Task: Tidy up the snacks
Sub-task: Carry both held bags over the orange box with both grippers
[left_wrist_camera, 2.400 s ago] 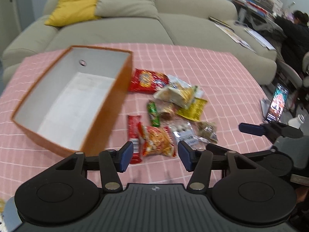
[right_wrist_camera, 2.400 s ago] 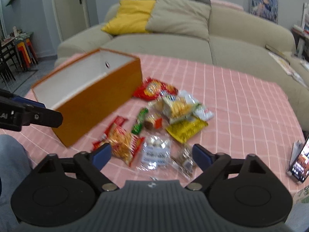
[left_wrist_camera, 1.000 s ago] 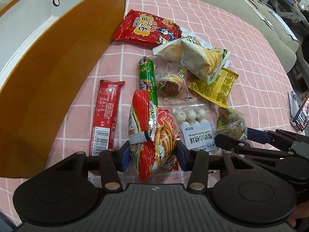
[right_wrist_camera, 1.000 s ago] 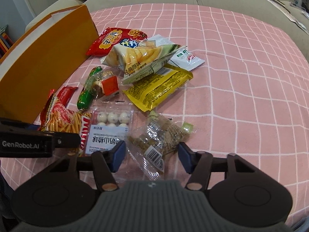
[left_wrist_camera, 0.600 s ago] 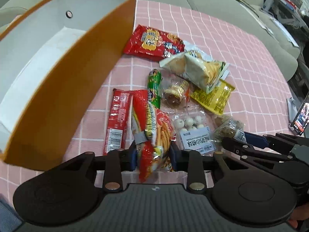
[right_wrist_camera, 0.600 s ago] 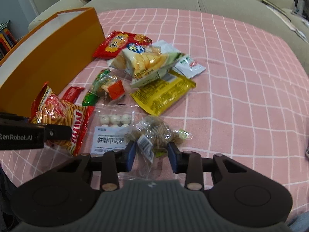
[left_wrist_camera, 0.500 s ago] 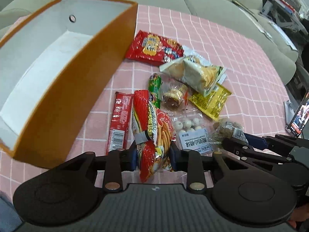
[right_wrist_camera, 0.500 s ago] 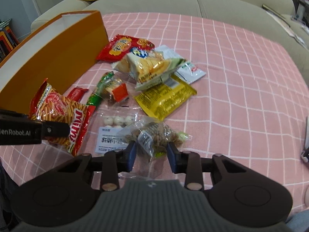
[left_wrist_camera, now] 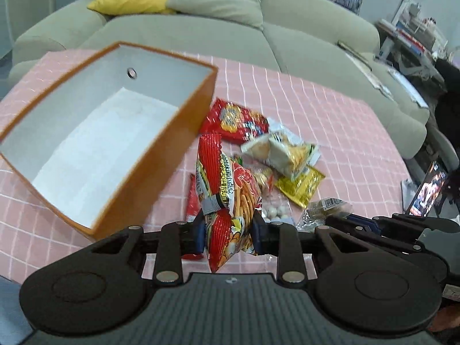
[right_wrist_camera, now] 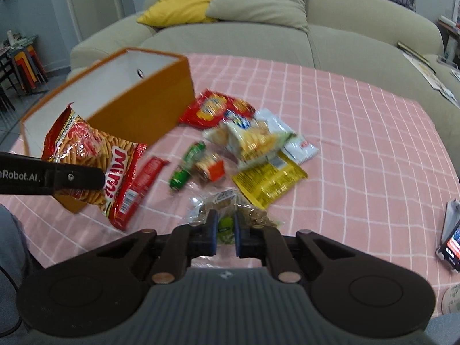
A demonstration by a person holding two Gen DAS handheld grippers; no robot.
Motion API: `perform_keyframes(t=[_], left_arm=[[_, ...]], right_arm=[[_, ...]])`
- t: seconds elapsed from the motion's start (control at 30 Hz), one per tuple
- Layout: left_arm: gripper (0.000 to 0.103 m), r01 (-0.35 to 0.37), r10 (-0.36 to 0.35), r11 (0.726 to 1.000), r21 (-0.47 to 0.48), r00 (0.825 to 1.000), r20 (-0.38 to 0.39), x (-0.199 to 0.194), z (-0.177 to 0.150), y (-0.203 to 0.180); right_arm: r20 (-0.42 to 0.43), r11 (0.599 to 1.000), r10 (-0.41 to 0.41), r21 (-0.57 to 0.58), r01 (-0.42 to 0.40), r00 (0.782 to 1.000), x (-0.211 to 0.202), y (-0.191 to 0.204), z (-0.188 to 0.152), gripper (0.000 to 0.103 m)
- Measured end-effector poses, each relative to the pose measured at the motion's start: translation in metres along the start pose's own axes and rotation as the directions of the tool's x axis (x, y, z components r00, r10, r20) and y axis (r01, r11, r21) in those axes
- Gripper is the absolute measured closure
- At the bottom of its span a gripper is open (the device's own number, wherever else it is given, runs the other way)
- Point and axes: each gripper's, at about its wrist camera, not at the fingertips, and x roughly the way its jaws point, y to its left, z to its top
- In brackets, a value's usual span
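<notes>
over the near edge of the table, two grabs done at once. left claw now pinching the red stick-snack bag around its lower half, bag standing up between the pads and lifted clear of the pink checked cloth, where a second ago it was lying flat in the pile with the pads only closing in on it. right claw has just been closing too, and is now squeezed nearly together on the thin edge of the clear bag of brownish bits, which looks raised off the cloth as well.

still sitting on the table: orange box at the left side, open top, white inside, nothing in it yet. rest of the heap beside it toward the middle: flat red packet just by the box corner, yellow-green chip bag, gold sachet, pack of little white balls, slim red bar, green stick.

so, guessing here: pick step finished for both, next up probably swinging each one over the box rim and letting go. only worry is that clear bag, held by a sliver of film, might slip on the way. phone propped at the right edge, well out of the way.
</notes>
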Motion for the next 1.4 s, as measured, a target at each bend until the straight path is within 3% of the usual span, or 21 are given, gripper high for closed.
perform_keyframes(t=[0.47, 0.73, 1.03, 1.4], left_arm=[[0.07, -0.05, 0.048, 0.999, 0.009, 0.991, 0.127, -0.047, 0.042, 0.037], [0.07, -0.143, 0.136, 0.989, 0.034, 0.979, 0.15, -0.06, 0.073, 0.067], [0.07, -0.246, 0.242, 0.965, 0.087, 0.969, 0.054, -0.044, 0.097, 0.109], [0.07, -0.274, 0.295, 0.951, 0.144, 0.944, -0.15, 0.015, 0.096, 0.145]], right_arm=[[0.145, 0.983, 0.14, -0.139, -0.12, 0.98, -0.034, 0.057, 0.063, 0.097], [0.162, 0.953, 0.245, -0.224, -0.206, 0.956, -0.029, 0.101, 0.106, 0.097], [0.079, 0.87, 0.332, -0.41, -0.273, 0.94, 0.004, 0.168, 0.137, 0.097], [-0.11, 0.815, 0.304, -0.484, -0.318, 0.946, 0.068, 0.208, 0.148, 0.097]])
